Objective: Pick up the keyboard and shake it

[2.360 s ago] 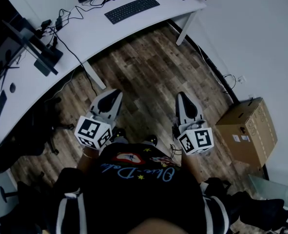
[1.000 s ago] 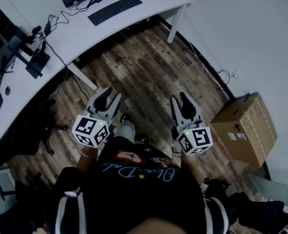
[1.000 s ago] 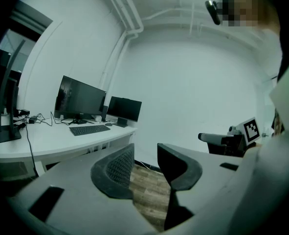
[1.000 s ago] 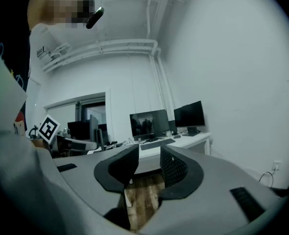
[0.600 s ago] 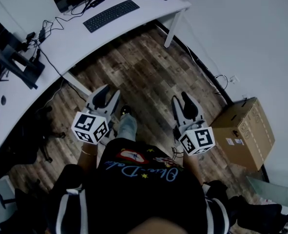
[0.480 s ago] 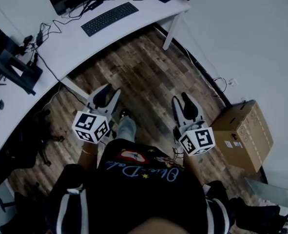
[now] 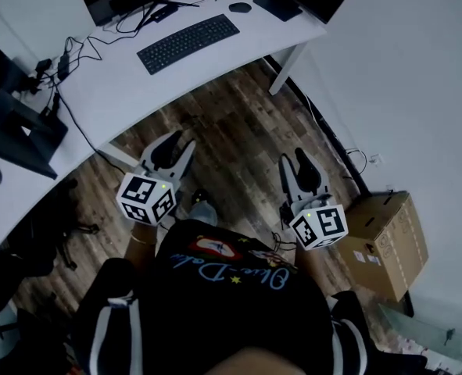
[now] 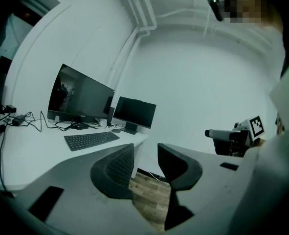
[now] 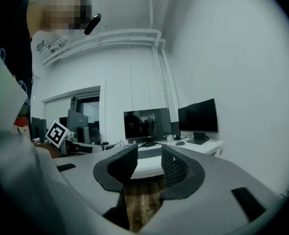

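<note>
Hovering near, well short of keyboard on far desk;
Left gripper parted, empty; right gripper opening, nothing between its jaws

Black keyboard flat on white desk, angled.

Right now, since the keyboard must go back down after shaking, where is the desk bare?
Bare desk runs between the keyboard and the near edge, and right of it toward the mouse. A second patch lies left of the keyboard, short of the cables. Behind the keyboard, cables and monitor stands crowd it.
</note>
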A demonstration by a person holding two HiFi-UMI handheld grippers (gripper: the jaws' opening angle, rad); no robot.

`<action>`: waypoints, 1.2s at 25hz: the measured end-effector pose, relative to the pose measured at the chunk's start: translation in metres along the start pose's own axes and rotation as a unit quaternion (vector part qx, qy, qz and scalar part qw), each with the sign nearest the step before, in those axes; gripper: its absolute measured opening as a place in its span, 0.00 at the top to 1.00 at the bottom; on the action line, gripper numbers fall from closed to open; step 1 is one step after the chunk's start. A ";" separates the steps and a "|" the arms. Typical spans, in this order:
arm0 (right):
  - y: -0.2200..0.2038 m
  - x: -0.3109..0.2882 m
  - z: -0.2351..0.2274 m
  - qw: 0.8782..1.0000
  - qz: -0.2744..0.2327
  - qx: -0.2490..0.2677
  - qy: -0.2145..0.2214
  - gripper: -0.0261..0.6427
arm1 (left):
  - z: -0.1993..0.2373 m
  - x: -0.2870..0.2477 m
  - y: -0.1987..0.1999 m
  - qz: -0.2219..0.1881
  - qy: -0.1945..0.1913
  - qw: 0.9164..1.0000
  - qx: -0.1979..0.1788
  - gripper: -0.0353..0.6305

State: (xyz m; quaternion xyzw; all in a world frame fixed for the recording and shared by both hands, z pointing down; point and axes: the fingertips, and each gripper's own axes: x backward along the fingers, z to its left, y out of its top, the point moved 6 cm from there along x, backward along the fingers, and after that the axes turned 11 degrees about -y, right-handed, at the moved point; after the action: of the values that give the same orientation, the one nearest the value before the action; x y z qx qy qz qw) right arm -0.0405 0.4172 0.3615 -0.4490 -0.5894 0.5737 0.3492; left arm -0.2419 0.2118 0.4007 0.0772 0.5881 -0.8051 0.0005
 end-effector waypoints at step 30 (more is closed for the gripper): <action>0.009 -0.307 0.023 0.989 0.028 -0.002 0.142 0.77 | 0.215 -0.037 0.047 -0.018 0.164 0.985 0.043 0.75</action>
State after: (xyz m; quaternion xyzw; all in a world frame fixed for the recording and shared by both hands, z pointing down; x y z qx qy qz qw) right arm 0.0479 0.1224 0.3822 -0.5428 -0.5220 0.5124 0.4126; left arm -0.2274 -0.0099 0.4250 0.1975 0.5468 -0.8058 -0.1131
